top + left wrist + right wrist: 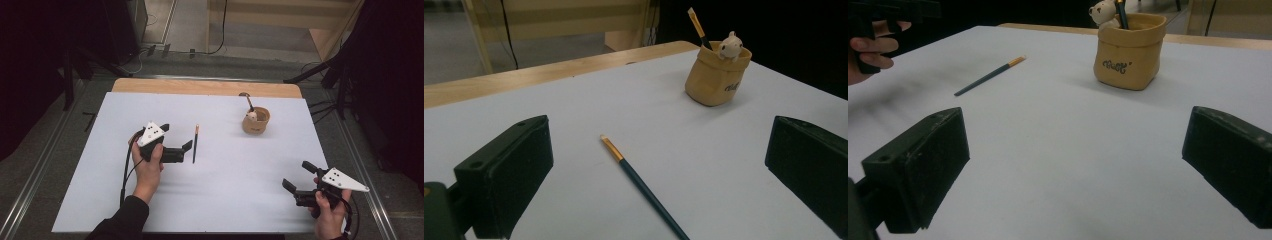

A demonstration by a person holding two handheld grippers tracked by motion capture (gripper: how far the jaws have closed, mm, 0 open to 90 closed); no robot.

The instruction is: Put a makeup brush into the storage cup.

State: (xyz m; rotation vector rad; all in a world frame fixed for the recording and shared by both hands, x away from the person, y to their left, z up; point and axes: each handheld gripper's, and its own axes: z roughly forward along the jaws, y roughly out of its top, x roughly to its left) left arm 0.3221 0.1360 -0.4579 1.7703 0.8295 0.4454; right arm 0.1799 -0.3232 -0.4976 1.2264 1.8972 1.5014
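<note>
The left tool (176, 142), jaws spread, hovers just beside a slim dark-handled paintbrush (195, 143) lying on the white worktop (225, 170); the right tool (297, 176) is spread too.

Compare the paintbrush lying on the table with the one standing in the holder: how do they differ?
The loose paintbrush lies flat on the white table, apart from the tan holder; the potted paintbrush stands tilted in that holder, beside a small bear figure. The loose paintbrush sits between the open left claw jaws; the potted paintbrush is far off. Both have dark handles and pale bristles.
</note>
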